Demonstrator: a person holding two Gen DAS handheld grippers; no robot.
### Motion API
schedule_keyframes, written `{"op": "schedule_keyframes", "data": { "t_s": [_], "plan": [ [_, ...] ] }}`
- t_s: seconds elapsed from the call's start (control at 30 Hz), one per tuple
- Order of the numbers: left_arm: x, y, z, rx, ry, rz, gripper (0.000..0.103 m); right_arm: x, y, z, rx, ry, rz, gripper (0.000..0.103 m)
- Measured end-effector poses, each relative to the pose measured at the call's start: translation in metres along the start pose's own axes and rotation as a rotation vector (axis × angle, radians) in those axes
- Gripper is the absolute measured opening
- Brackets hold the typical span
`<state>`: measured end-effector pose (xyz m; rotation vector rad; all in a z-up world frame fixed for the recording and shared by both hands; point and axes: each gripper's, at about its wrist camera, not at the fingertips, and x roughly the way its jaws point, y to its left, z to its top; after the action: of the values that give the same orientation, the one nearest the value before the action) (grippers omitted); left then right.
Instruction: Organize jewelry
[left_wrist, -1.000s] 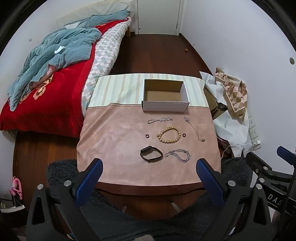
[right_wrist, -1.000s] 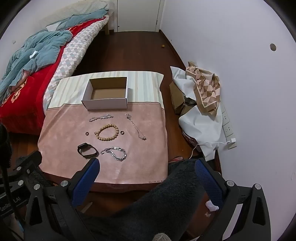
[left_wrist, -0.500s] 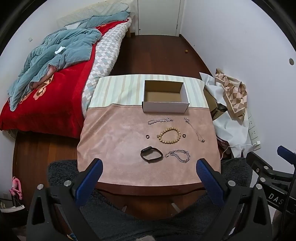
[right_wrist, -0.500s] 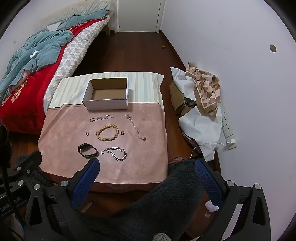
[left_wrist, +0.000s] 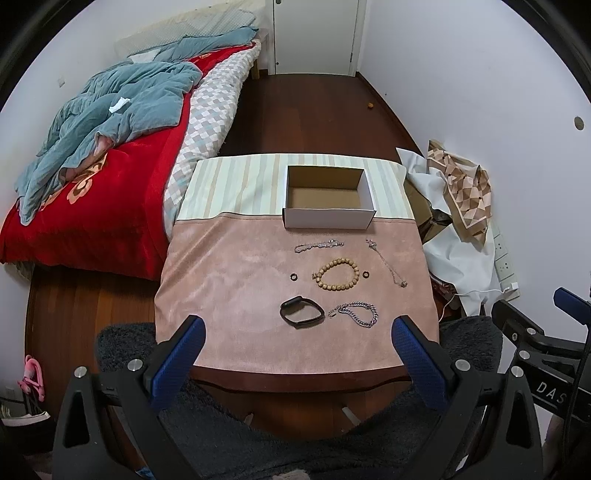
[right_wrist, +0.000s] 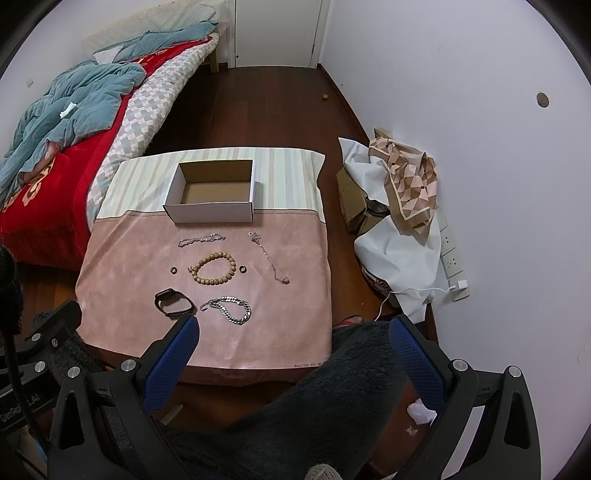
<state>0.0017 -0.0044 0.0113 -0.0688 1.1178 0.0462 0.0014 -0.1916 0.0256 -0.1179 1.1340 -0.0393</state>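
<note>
An open white cardboard box (left_wrist: 328, 199) (right_wrist: 214, 195) stands at the far side of a small table with a pink cloth (left_wrist: 229, 280) (right_wrist: 122, 266). In front of it lie a silver chain (left_wrist: 318, 245), a wooden bead bracelet (left_wrist: 337, 273) (right_wrist: 214, 267), two small dark rings (left_wrist: 293, 276) (left_wrist: 365, 274), a thin necklace (left_wrist: 386, 262) (right_wrist: 269, 256), a black band (left_wrist: 302, 311) (right_wrist: 173, 302) and a chunky silver bracelet (left_wrist: 355, 314) (right_wrist: 229, 309). My left gripper (left_wrist: 295, 339) hangs open over the near table edge. My right gripper (right_wrist: 291, 341) is open too, above the near right corner. Both hold nothing.
A bed (left_wrist: 92, 177) with a red cover and blue quilt lies left of the table. Bags and patterned cloth (left_wrist: 461, 188) are heaped against the right wall by a power strip (right_wrist: 452, 254). A dark fuzzy rug (right_wrist: 314, 410) covers the floor below me.
Both views have shifted only slightly; the table looks a touch lower in frame. Nothing on the table has moved and both grippers stay open.
</note>
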Motion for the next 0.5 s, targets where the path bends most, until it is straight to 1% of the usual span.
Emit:
{"op": "schedule_keyframes", "data": {
  "t_s": [0.5],
  "plan": [
    [-0.0005,0.0000,0.0000,-0.003,-0.001,0.001,0.103,-0.0026,-0.0024,0.0000,-0.004,-0.005,-0.002,0.103]
  ]
}}
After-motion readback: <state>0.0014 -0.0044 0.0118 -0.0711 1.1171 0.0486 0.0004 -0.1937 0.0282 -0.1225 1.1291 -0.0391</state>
